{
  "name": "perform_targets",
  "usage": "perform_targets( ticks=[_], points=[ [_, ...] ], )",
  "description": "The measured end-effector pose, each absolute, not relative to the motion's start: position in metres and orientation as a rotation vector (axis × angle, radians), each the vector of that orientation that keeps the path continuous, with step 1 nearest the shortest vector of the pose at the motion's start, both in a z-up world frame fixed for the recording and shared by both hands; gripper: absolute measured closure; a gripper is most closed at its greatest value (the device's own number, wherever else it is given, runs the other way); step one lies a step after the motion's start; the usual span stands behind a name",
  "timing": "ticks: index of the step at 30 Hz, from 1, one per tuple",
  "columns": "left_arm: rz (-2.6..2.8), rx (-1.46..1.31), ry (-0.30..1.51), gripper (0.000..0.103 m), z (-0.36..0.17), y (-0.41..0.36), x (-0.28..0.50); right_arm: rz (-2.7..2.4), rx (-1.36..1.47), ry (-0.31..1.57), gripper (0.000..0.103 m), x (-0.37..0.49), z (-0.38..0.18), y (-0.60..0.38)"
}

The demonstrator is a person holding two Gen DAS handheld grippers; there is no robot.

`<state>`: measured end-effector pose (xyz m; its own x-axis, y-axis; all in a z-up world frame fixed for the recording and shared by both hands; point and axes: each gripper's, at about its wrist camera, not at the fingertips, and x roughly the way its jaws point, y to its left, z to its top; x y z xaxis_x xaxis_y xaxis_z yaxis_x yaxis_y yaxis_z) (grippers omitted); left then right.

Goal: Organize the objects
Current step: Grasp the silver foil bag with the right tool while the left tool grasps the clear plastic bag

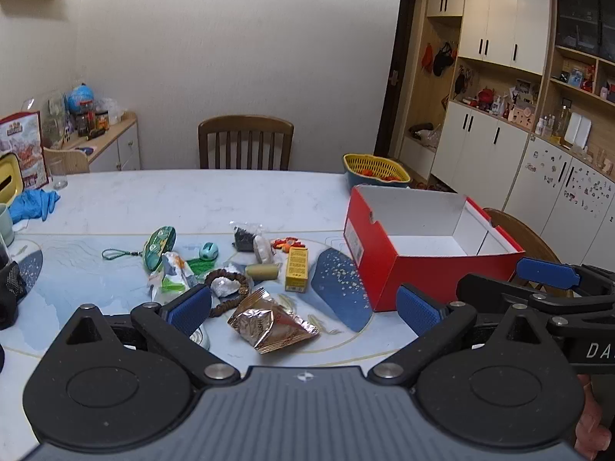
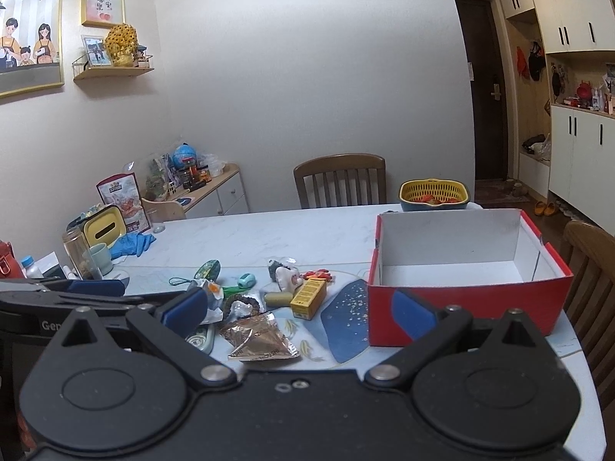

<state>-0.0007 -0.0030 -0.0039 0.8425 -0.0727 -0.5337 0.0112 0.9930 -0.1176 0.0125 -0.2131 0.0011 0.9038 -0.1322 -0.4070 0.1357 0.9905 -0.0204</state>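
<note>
Both grippers, left [image 1: 303, 305] & right [image 2: 300, 309], spread wide, empty. Crinkly brown foil snack packet [image 1: 271, 324], lower centre: light, slippery, soft; pinch a sealed edge. Red cardboard box [image 1: 388, 257] at right, open, looks empty.

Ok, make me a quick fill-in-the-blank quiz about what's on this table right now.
1. The red box holds ____.
2. Both the left gripper and the right gripper have their jaws ____.
3. The small yellow carton lies ____ the red box and the bead bracelet.

Missing words: nothing; open; between
</note>
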Motion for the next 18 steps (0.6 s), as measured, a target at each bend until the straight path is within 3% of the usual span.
perform_targets(
  ticks=[18],
  points=[
    [-0.014, -0.133, 0.643, 0.0, -0.047, 0.075, 0.066, -0.154, -0.037, 0.533, 0.001, 0.091, -0.031, -0.188]
  ],
)
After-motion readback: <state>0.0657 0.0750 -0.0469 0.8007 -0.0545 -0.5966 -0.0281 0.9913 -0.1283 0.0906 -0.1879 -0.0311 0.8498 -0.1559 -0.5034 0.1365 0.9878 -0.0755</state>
